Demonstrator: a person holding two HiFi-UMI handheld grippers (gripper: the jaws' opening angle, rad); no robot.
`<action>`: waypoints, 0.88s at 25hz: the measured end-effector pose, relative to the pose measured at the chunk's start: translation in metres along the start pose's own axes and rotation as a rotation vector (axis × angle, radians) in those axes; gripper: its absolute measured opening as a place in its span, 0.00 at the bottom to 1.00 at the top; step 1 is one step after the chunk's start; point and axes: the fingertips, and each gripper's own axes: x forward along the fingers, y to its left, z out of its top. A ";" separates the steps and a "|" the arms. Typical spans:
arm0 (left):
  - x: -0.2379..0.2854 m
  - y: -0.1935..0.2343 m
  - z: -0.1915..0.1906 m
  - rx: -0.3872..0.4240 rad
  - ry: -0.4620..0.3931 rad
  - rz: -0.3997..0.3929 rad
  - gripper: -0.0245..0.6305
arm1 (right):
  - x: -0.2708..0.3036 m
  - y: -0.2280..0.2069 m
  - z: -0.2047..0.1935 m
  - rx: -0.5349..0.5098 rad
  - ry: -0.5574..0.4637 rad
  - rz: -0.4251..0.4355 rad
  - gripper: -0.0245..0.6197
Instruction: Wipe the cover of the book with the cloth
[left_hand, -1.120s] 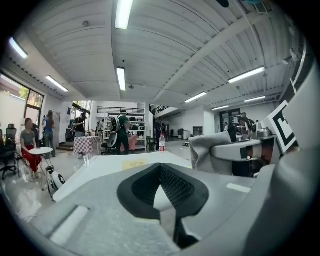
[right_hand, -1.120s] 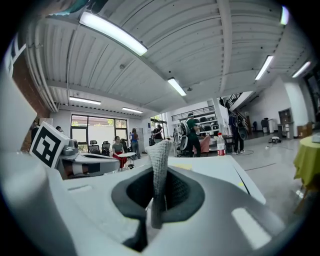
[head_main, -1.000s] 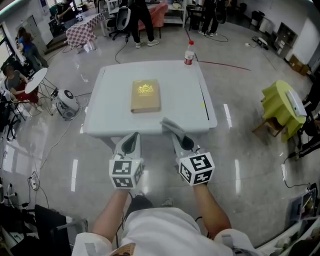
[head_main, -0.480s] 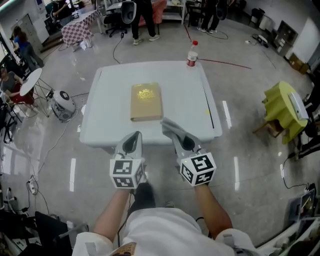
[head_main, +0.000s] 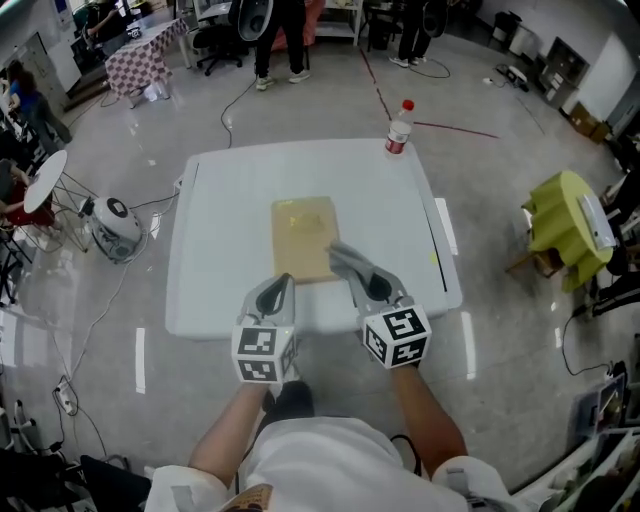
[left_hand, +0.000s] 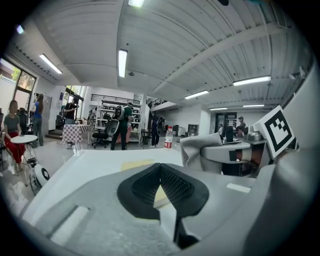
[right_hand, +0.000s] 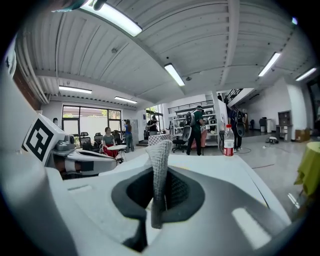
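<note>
grey cloth (head_main: 345, 260) clamped in right gripper (head_main: 372, 287) over book (head_main: 303, 235), bottle (head_main: 399, 130) beyond.

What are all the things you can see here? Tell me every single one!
table: one, white, in the middle of the room.
book: one, tan, flat on the table near its front edge.
bottle: one, clear with red cap and label, upright at the table's far right corner.
cloth: one, grey, pinched in the right tool, over the book.
small round table: one, white, on the floor, left.
yellow cover: one, over furniture, right.
people: several, far end.
left tool: one, grey-white, shut, empty, by the book's near left corner.
right tool: one, grey-white, shut on the cloth.
</note>
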 end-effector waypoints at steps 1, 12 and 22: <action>0.006 0.008 0.003 0.002 -0.002 -0.005 0.05 | 0.011 -0.003 0.003 -0.008 0.007 -0.008 0.05; 0.053 0.080 -0.002 -0.022 0.041 -0.080 0.05 | 0.119 -0.033 0.022 -0.161 0.099 -0.092 0.05; 0.080 0.090 -0.014 -0.021 0.080 -0.055 0.05 | 0.184 -0.067 0.013 -0.406 0.214 -0.058 0.05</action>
